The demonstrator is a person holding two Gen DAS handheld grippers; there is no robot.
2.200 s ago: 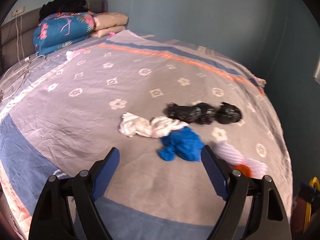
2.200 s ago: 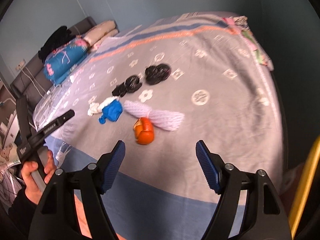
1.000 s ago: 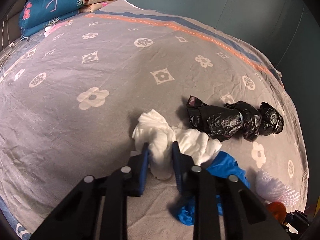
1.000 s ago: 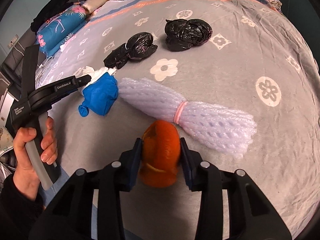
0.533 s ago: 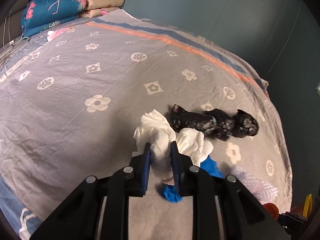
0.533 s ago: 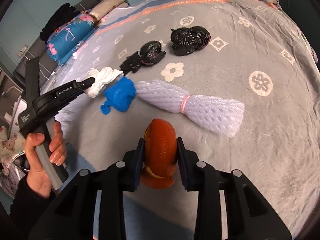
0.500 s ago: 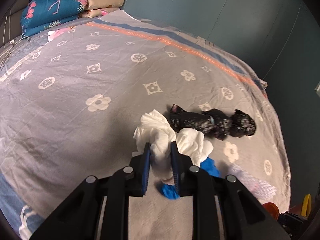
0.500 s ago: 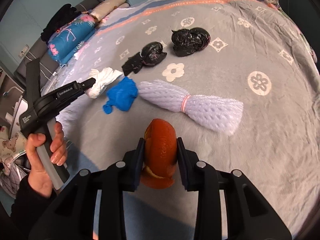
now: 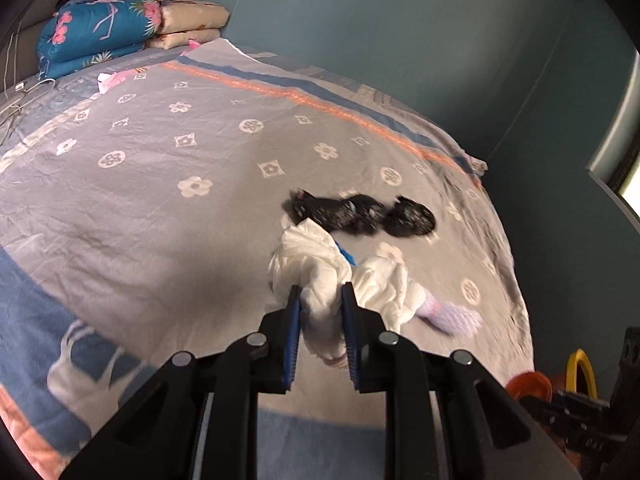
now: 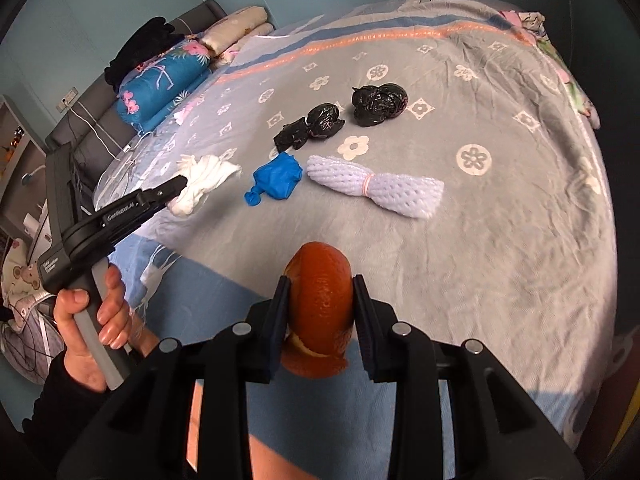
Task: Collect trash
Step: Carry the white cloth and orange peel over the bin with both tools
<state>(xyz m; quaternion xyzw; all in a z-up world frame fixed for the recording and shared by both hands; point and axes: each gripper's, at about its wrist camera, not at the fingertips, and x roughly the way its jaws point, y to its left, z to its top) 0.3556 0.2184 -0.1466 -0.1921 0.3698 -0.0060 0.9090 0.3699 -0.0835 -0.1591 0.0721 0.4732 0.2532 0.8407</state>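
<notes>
Left hand-held gripper (image 9: 320, 300) clamps white tissue (image 9: 316, 276) — right hand-held gripper (image 10: 320, 292) squeezes orange peel (image 10: 320, 300), underside hidden.

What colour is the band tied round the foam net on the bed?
Pink, cinched round the middle of the pale lavender foam net; clearest in the right wrist view.

I see a grey bedspread (image 10: 500, 240) printed with white flowers and diamonds, crossed by an orange and a blue stripe, its near edge light blue. My right gripper (image 10: 320, 312), black with blue pads, holds an orange peel (image 10: 320, 304). My left gripper (image 9: 320, 320), the same black and blue, holds a white wad (image 9: 320, 280). On the bedspread lie a bright blue glove (image 10: 280, 178), a pale lilac foam net (image 10: 376, 190) with a pink band, and two glossy black bags (image 10: 378, 104). The folded quilt (image 10: 160, 88) is teal with pink flowers.
</notes>
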